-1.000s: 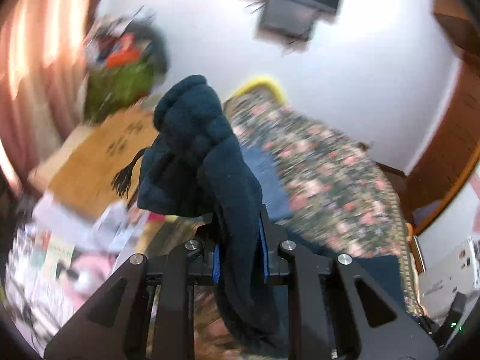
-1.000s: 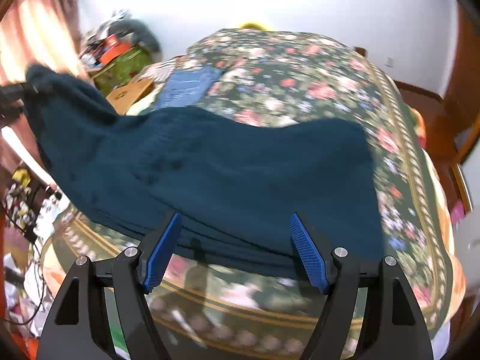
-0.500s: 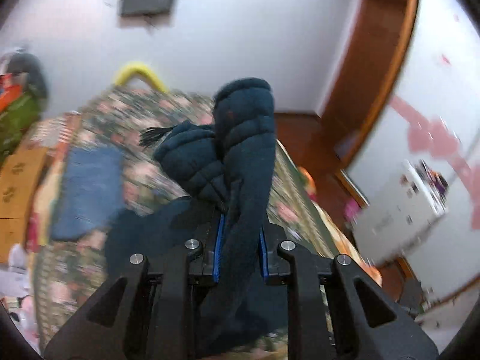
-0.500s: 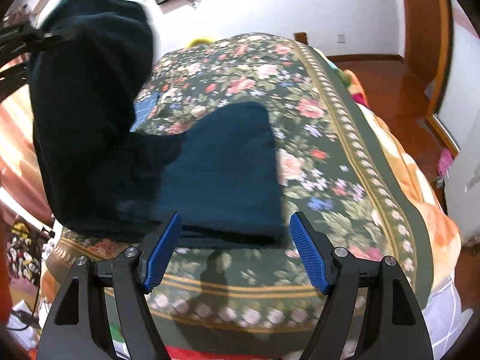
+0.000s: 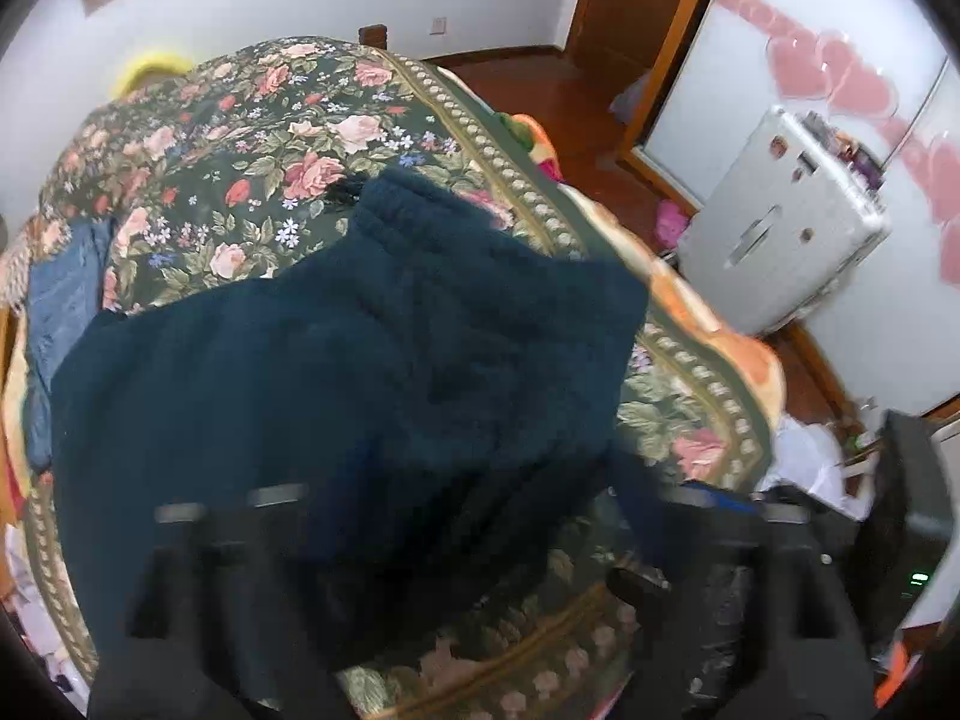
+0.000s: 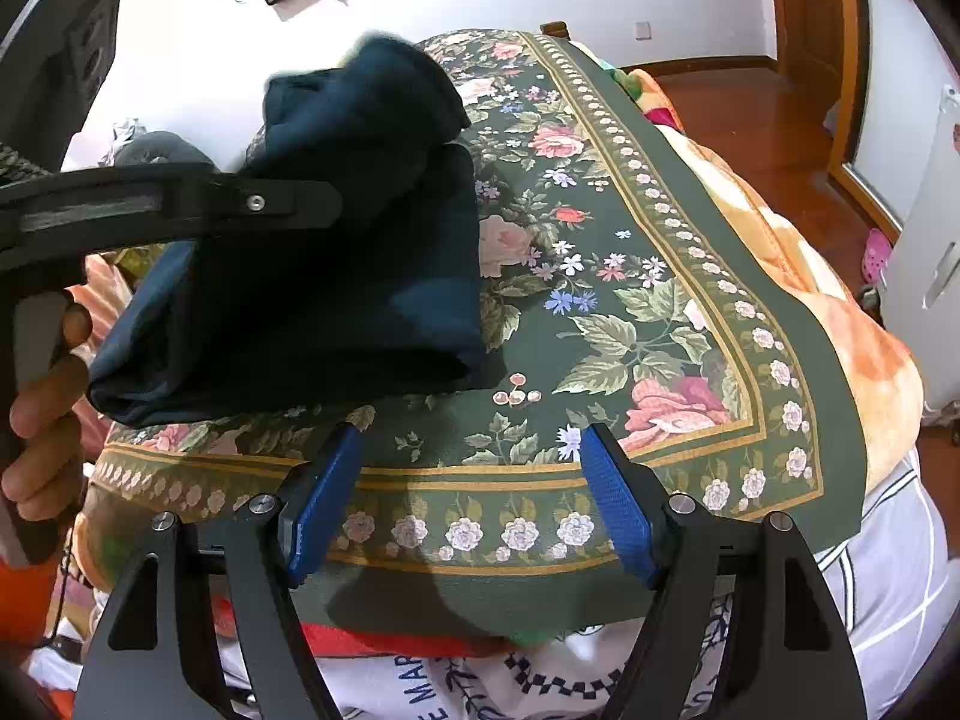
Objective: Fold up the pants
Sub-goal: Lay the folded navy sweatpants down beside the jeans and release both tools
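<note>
Lying folded on the green floral bedspread [image 6: 630, 276], the dark teal fleece pants [image 5: 336, 372] occupy the near-left part of the bed, with one layer doubled over another; the elasticated waistband [image 5: 414, 210] sits at the far end of the pile, with a small black drawstring tassel [image 5: 345, 192] just beside it on the bedspread; in the right wrist view the same pants [image 6: 336, 276] rest left of the bedspread's gold-bordered edge, the upper fold raised and blurred.

Left gripper [image 5: 480, 540]: heavily motion-blurred in its own view, its black frame low in the picture over the near edge of the pants; in the right wrist view one black finger [image 6: 240, 204] reaches across the pants from the left, with the person's left hand [image 6: 42, 414] around its handle; whether it is holding fabric or spread apart cannot be told.

Right gripper [image 6: 468, 498]: jaws wide apart, blue ribbed pads [image 6: 612, 504] showing, nothing between them; it hovers over the near border of the bedspread, apart from the pants.

Beyond the pants, a folded blue denim garment [image 5: 60, 300] lies on the bedspread's left side; a silver hard-shell case [image 5: 786, 222] stands on the wooden floor right of the bed.
</note>
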A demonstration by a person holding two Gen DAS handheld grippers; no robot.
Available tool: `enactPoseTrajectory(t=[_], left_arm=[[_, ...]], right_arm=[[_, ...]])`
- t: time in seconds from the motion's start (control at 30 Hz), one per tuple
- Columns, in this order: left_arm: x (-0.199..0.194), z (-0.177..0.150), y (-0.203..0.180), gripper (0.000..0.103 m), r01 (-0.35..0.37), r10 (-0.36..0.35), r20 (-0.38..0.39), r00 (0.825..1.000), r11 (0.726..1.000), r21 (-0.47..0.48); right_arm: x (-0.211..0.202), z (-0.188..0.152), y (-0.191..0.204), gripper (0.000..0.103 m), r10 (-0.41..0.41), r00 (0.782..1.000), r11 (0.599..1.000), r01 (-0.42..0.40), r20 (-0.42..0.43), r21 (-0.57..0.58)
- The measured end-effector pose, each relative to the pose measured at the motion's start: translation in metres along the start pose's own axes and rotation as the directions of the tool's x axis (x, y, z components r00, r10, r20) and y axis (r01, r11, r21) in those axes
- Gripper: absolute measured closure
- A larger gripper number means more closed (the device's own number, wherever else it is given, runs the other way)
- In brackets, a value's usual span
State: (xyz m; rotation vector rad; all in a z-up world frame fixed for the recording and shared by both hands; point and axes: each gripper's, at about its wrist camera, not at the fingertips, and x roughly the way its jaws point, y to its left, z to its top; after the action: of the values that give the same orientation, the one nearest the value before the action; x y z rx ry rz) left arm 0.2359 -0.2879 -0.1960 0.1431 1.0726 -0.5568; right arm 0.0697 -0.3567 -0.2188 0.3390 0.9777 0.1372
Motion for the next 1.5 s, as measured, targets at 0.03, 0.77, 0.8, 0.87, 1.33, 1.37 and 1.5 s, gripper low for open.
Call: enactPoseTrajectory(t=[0.03,0.77,0.8,0.87,1.33,1.37,1.5], left_arm=[[-0.007,0.001,0.002,0.01,-0.002,0.002,0.043,0.999,1.0,-0.011],[0.037,0.052,0.24,0.005,-0.476,0.471,-0.089,0.878,0.878,-0.051],[0.047,0.049,0.244,0.004,-0.509,0.505,-0.102,0.857,0.861,-0.013],[0.06,0.039,0.256,0.004,-0.517,0.515,-0.115,0.849,0.856,0.013],[0.013,-0.048,0.316,0.0,-0.402,0.401,-0.052,0.914,0.886,-0.229],[0.009,-0.053,0.312,0.0,-0.41,0.409,-0.052,0.911,0.883,-0.229],[-0.005,-0.072,0.292,0.0,-0.459,0.458,-0.064,0.887,0.857,-0.235]], right_arm=[[-0.001,0.001,0.002,0.031,0.002,1.0,1.0,-0.002,0.002,-0.002],[0.049,0.028,0.044,0.028,0.121,0.986,0.991,-0.128,-0.116,-0.05],[0.053,0.033,0.044,0.028,0.123,0.985,0.99,-0.13,-0.124,-0.05],[0.06,0.044,0.043,0.028,0.119,0.984,0.99,-0.127,-0.132,-0.053],[0.099,0.119,0.026,0.028,0.067,0.997,0.998,-0.068,-0.043,-0.003],[0.096,0.119,0.026,0.028,0.054,0.998,0.999,-0.054,-0.037,-0.006],[0.067,0.106,0.03,0.028,0.044,0.999,0.999,-0.044,-0.011,-0.021]])
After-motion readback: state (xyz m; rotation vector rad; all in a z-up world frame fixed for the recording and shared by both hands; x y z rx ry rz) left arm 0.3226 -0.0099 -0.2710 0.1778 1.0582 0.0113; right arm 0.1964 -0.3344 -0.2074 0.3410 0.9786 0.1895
